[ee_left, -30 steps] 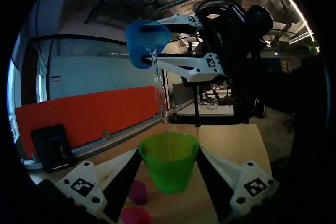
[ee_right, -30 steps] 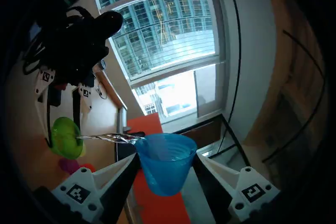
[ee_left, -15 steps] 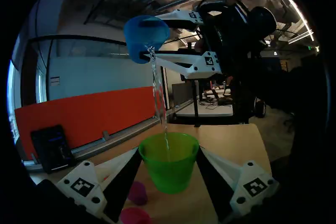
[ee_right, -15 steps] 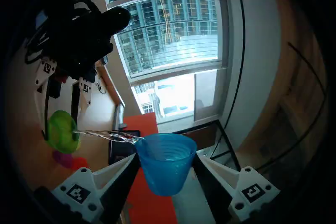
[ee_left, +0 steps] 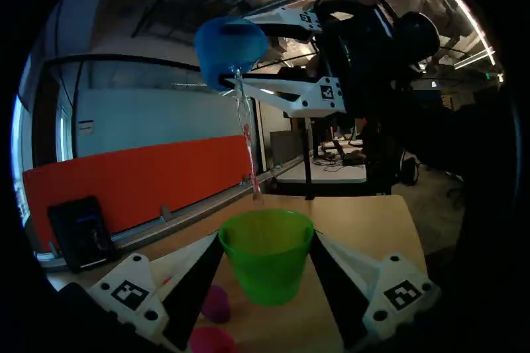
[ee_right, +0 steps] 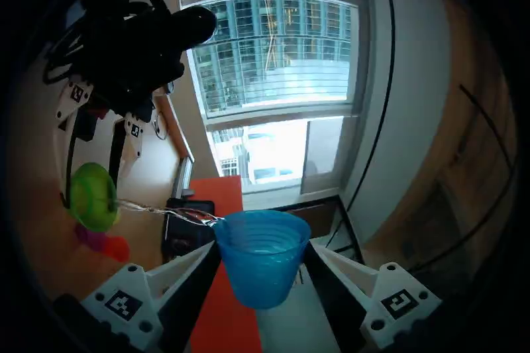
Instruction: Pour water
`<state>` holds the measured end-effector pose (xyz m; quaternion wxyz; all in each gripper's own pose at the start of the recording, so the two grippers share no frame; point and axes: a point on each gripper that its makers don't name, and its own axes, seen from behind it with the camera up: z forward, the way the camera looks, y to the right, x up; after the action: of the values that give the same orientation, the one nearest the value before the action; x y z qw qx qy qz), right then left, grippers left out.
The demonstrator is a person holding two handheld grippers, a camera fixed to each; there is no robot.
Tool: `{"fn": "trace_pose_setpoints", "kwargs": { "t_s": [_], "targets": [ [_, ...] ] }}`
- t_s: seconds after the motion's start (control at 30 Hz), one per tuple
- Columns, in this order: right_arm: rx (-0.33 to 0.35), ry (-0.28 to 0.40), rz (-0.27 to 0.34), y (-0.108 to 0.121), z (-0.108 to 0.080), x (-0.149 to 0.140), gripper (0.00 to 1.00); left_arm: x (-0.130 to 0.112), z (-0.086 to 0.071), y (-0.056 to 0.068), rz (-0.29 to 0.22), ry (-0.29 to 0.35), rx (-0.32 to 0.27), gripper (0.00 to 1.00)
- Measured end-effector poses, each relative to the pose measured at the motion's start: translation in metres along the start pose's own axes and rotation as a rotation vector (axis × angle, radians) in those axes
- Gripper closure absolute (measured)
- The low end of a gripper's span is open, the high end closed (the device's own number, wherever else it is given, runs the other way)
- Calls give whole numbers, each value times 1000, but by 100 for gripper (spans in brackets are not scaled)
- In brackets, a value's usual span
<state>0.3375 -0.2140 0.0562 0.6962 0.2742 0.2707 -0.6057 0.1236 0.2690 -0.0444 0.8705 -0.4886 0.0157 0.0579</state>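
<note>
The left tongs (ee_left: 266, 242) are clamped on a green cup (ee_left: 266, 267), one finger against each side of its wall just below the rim. They hold it upright over the bench (ee_left: 371, 220); whether its base rests there cannot be told. The right tongs (ee_right: 262, 255) grasp a blue cup (ee_right: 262, 270) the same way, pinched across its upper wall. They hold it high above the green one, tipped far over with its mouth turned down and sideways. A thin stream of water (ee_left: 247, 144) falls from the blue cup's lip toward the green cup's mouth. Judging by the steep tilt, the pour looks well along, though how much water either cup holds cannot be told. Both cups appear to be thin, light plastic with smooth tapered walls. They would likely flex under a hard squeeze and slide in a loose one, so a hold high on the wall, under the rim, suits them. The green cup should grow heavier as it fills. Small pink cups (ee_left: 217, 301) lie on the bench near it, and an orange partition (ee_left: 132, 181) runs behind.
</note>
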Motion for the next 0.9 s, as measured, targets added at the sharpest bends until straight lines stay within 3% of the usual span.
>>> {"fn": "trace_pose_setpoints", "kwargs": {
  "t_s": [0.9],
  "targets": [
    [-13, -4, -179, 10, 1, 3, 11, -2, 3, 2, -11, -1, -8, 13]
  ]
}}
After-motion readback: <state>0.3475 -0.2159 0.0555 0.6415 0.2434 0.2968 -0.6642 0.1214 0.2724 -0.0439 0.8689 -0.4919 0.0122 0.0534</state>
